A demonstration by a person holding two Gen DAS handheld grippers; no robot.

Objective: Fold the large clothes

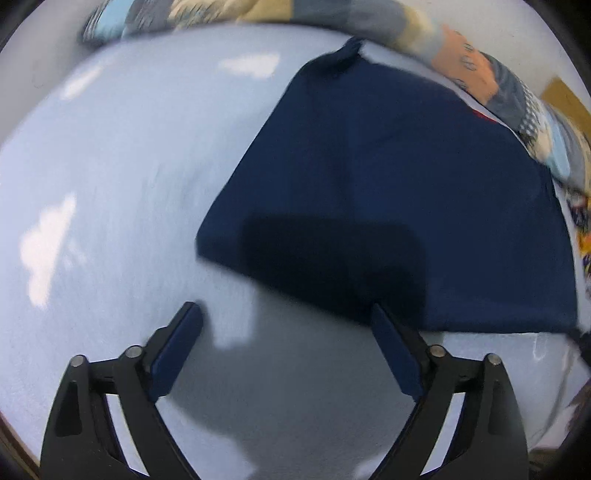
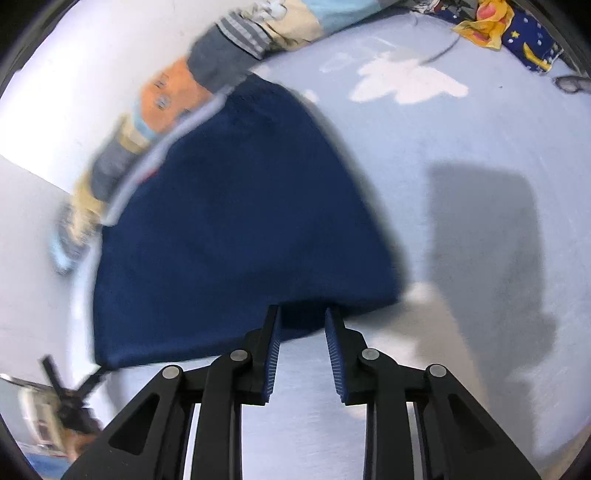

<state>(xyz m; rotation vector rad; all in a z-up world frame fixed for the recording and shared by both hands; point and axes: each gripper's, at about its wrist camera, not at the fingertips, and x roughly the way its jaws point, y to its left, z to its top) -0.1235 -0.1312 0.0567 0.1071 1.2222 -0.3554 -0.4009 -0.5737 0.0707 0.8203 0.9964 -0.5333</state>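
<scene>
A navy blue garment (image 1: 388, 184) lies folded flat on a light blue sheet printed with white clouds (image 1: 129, 166). My left gripper (image 1: 284, 308) hangs over the sheet just short of the garment's near edge. Its jaws are wide open with nothing between them, and its right fingertip (image 1: 380, 317) overlaps that edge in the picture. In the right wrist view the same garment (image 2: 229, 221) fills the left centre. My right gripper (image 2: 303, 312) stands at its near hem with the jaws a little apart; the cloth shows in the gap, and the pads do not press on it.
A patchwork blanket (image 1: 480, 74) (image 2: 166, 96) runs along the garment's far side against a white wall (image 2: 55, 92). Yellow and star-printed navy cloth (image 2: 517, 33) lies at the sheet's far corner. A dark blurred object (image 2: 74, 402) sits past the sheet's edge at lower left.
</scene>
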